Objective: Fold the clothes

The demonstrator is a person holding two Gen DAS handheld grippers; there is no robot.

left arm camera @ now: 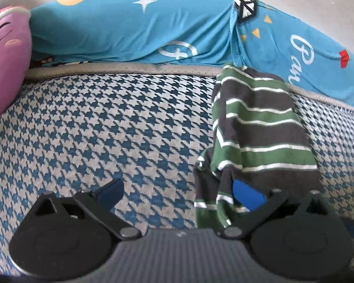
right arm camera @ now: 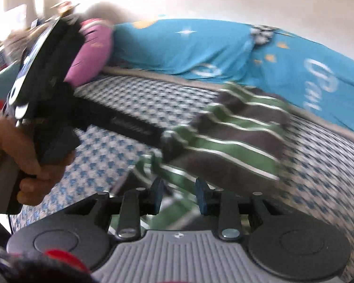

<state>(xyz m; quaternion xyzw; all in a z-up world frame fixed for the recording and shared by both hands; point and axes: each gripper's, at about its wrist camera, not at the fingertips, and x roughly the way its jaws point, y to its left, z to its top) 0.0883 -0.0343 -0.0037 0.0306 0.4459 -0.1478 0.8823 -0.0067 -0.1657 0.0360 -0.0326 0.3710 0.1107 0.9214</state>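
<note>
A green, grey and white striped garment (left arm camera: 259, 129) lies crumpled on a blue-and-white houndstooth cover (left arm camera: 106, 129). My left gripper (left arm camera: 179, 195) is open wide. Its right blue pad (left arm camera: 247, 198) is tucked against the garment's near edge, with cloth draped over it. Its left pad (left arm camera: 111, 193) is over bare cover. The right wrist view is blurred; there the garment (right arm camera: 236, 136) sits just ahead of my right gripper (right arm camera: 179, 197). Its pads stand a narrow gap apart, with green cloth showing in the gap. A hand (right arm camera: 35, 165) holds the left gripper (right arm camera: 166, 143) at the garment's left edge.
A bright blue printed sheet (left arm camera: 141, 35) is bunched along the back, behind a grey piped edge (left arm camera: 118, 69). A pink plush cushion (left arm camera: 7, 54) with a face leans at the far left. Houndstooth cover extends left of the garment.
</note>
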